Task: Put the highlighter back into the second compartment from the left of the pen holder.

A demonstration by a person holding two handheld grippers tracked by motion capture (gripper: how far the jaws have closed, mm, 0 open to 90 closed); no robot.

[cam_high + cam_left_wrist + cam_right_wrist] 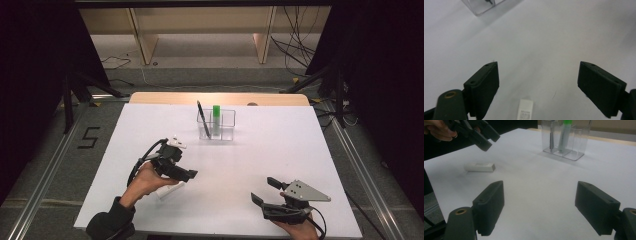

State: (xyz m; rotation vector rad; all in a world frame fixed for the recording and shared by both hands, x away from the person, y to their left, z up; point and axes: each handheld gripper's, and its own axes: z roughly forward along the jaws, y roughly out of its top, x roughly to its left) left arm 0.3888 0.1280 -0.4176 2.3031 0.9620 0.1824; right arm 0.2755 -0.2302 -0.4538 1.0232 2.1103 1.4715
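A small white oblong block [171,190] lies on the white table [280,150] near the front left. It shows at the bottom of the left gripper view [525,110] and at the left of the right gripper view [479,167]. My left gripper [191,175] hovers just above the block, open [539,64], with nothing between its jaws; it also shows in the right gripper view [484,137]. My right gripper [262,188] rests low at the front right, open and empty [540,183]. A clear holder [225,125] at the back middle holds a black pen [202,119] and a green marker [216,116].
The holder [574,142] stands well beyond both grippers, with the green marker [564,135] upright inside it. A wooden strip [165,98] runs along the table's far edge. Cables and stand legs lie on the floor beyond it.
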